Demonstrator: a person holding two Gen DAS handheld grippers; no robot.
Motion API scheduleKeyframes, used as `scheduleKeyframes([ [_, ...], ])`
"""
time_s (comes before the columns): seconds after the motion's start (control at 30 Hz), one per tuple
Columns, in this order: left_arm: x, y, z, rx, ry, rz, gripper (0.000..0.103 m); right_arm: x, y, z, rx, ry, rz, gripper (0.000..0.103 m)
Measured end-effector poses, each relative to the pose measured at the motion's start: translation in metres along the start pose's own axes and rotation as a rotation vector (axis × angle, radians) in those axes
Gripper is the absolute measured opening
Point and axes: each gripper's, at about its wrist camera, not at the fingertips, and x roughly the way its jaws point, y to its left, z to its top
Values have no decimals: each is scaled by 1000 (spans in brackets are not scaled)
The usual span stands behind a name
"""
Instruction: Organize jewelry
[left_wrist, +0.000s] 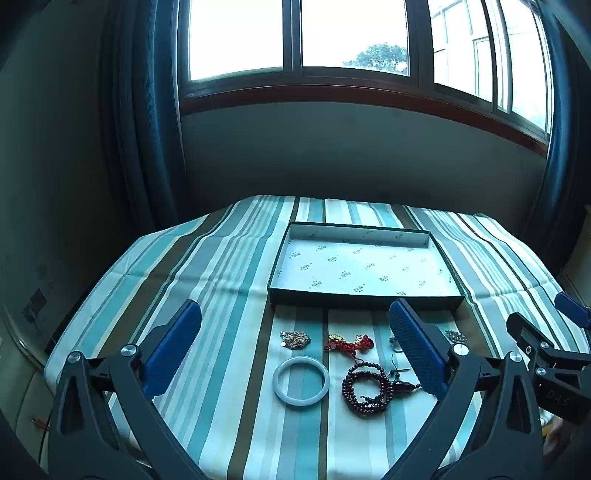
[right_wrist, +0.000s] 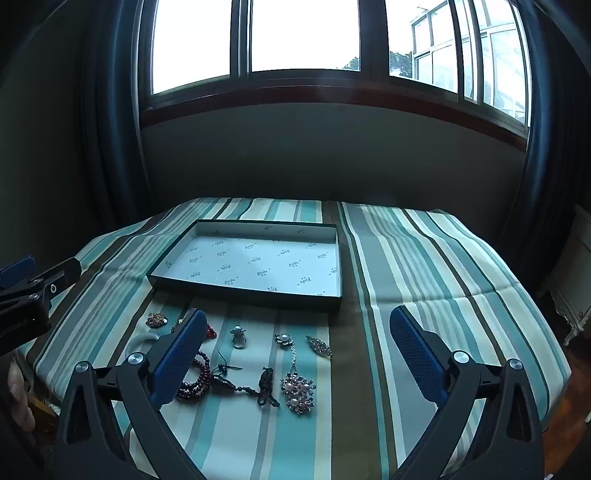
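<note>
An empty dark-rimmed box tray (left_wrist: 364, 296) (right_wrist: 243, 297) lies on the striped cloth. In front of it lie a white bangle (left_wrist: 301, 381), a dark red bead strand (left_wrist: 364, 387) (right_wrist: 194, 387), a red cord charm (left_wrist: 349, 342) and a gold chain heap (left_wrist: 294, 339). The right wrist view adds a ring (right_wrist: 238, 336), a pearl flower brooch (right_wrist: 298, 391), a crystal brooch (right_wrist: 318, 346) and a dark tassel (right_wrist: 266, 387). My left gripper (left_wrist: 295, 321) hovers open above the bangle and beads. My right gripper (right_wrist: 297, 326) hovers open over the brooches. Neither holds anything.
The striped cloth (left_wrist: 221, 280) covers a table (right_wrist: 461, 280) under a window, with dark curtains (left_wrist: 147, 110) at both sides. The right gripper's body (left_wrist: 546, 350) shows at the left view's right edge. A white cabinet (right_wrist: 576, 288) stands at far right.
</note>
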Motion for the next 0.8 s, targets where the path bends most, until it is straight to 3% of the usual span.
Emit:
scheduleKeyframes([
  [0.8,0,1,-2,13,4,4,101,-1,3,0,-14,-3,-5,99],
])
